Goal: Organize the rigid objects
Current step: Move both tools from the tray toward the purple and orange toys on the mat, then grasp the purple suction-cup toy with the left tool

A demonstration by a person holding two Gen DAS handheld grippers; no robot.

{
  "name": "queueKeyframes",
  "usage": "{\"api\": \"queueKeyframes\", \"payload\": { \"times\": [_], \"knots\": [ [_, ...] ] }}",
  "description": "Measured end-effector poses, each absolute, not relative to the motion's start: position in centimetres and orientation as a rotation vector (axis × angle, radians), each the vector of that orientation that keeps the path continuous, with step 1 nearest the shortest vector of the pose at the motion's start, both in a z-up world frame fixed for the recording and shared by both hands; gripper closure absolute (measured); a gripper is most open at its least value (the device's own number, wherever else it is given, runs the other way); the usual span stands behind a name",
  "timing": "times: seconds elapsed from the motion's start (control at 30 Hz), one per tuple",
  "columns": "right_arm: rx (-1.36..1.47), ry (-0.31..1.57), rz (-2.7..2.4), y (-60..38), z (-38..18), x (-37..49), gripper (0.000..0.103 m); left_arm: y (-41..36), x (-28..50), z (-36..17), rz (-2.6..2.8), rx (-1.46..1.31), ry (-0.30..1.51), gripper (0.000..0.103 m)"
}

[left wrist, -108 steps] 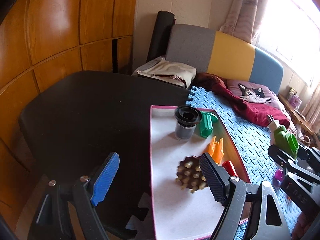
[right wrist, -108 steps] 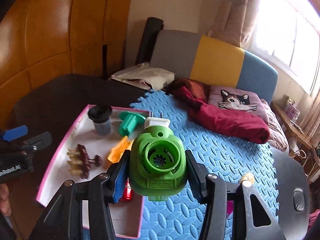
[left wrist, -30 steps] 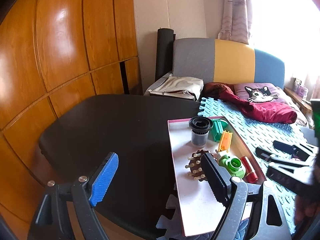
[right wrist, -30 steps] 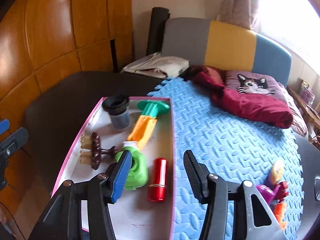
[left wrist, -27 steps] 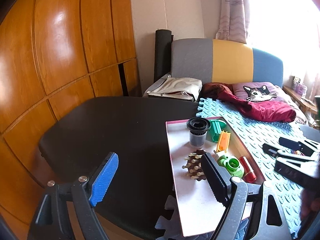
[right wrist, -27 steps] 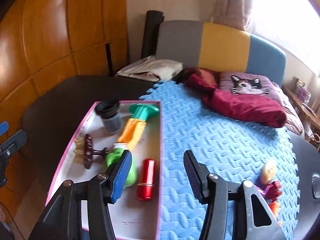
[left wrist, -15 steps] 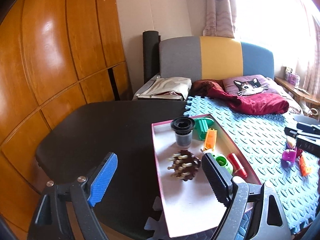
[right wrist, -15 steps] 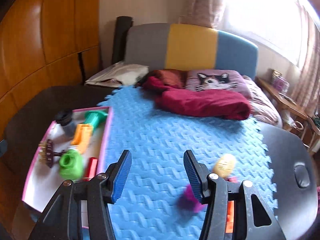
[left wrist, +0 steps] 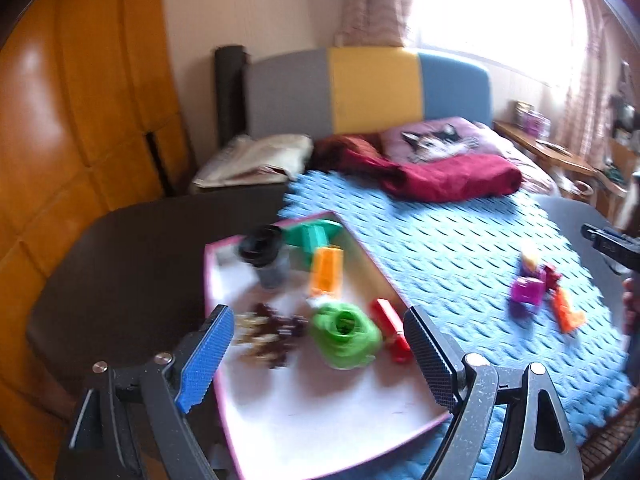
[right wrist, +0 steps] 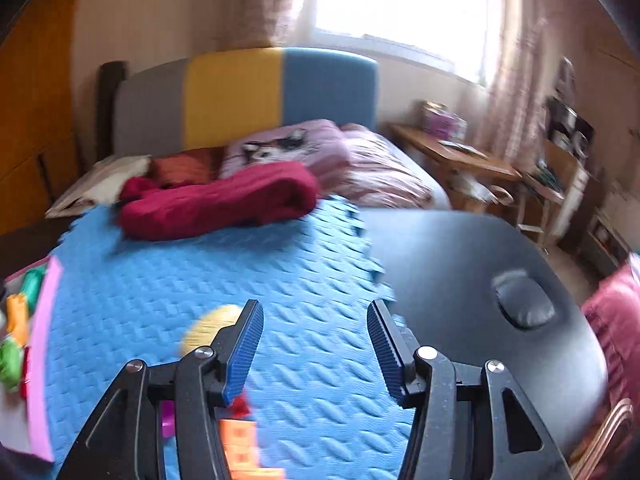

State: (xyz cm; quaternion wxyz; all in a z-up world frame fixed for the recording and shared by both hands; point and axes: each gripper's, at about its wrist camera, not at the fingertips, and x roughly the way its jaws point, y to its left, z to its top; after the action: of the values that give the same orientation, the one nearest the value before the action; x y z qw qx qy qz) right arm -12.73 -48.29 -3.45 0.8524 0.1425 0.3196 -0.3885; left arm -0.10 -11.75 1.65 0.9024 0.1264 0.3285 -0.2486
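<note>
A pink-rimmed white tray (left wrist: pixel 304 420) holds a green plug device (left wrist: pixel 346 334), a red tube (left wrist: pixel 390 328), an orange piece (left wrist: pixel 327 272), a teal piece (left wrist: pixel 314 234), a black-lidded cup (left wrist: pixel 266 252) and a brown spiked toy (left wrist: pixel 266 330). My left gripper (left wrist: pixel 316 360) is open and empty above the tray's near end. My right gripper (right wrist: pixel 314 350) is open and empty over the blue foam mat (right wrist: pixel 200 292). Next to it lie a yellow object (right wrist: pixel 212 328), an orange block (right wrist: pixel 244 448) and a purple piece (right wrist: pixel 168 420). These loose pieces also show in the left wrist view (left wrist: pixel 528 290).
The mat lies on a dark round table (right wrist: pixel 480 280). A dark red cloth (right wrist: pixel 216 204) and a cat cushion (right wrist: pixel 280 144) lie at the back. A wooden wall (left wrist: pixel 80 120) stands left. A wooden side table (right wrist: pixel 456 156) stands at the far right.
The green plug device was let go into the tray. My right gripper, now empty, swung right over the mat toward the loose pieces. The left gripper shifted right over the tray.
</note>
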Motion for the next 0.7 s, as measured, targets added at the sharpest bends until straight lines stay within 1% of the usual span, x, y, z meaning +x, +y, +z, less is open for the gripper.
{"api": "queueKeyframes", "payload": {
  "times": [0.07, 0.17, 0.47, 0.7],
  "knots": [
    [0.46, 0.668, -0.858, -50.7, -4.0, -14.0, 0.048, -13.3, -0.4, 1.4, -0.552, 0.275, 0.694, 0.016],
    [0.533, 0.661, -0.862, -51.8, -4.5, -14.6, 0.048, -15.5, -0.9, 1.1, -0.605, 0.296, 0.705, 0.016],
    [0.51, 0.675, -0.788, -50.4, -4.4, -13.7, 0.048, -22.0, -1.6, -0.1, -0.772, 0.34, 0.768, 0.016],
    [0.554, 0.663, -0.765, -51.0, -4.6, -13.9, 0.048, -27.3, -2.3, -1.4, -0.919, 0.33, 0.834, 0.016]
  ]
}}
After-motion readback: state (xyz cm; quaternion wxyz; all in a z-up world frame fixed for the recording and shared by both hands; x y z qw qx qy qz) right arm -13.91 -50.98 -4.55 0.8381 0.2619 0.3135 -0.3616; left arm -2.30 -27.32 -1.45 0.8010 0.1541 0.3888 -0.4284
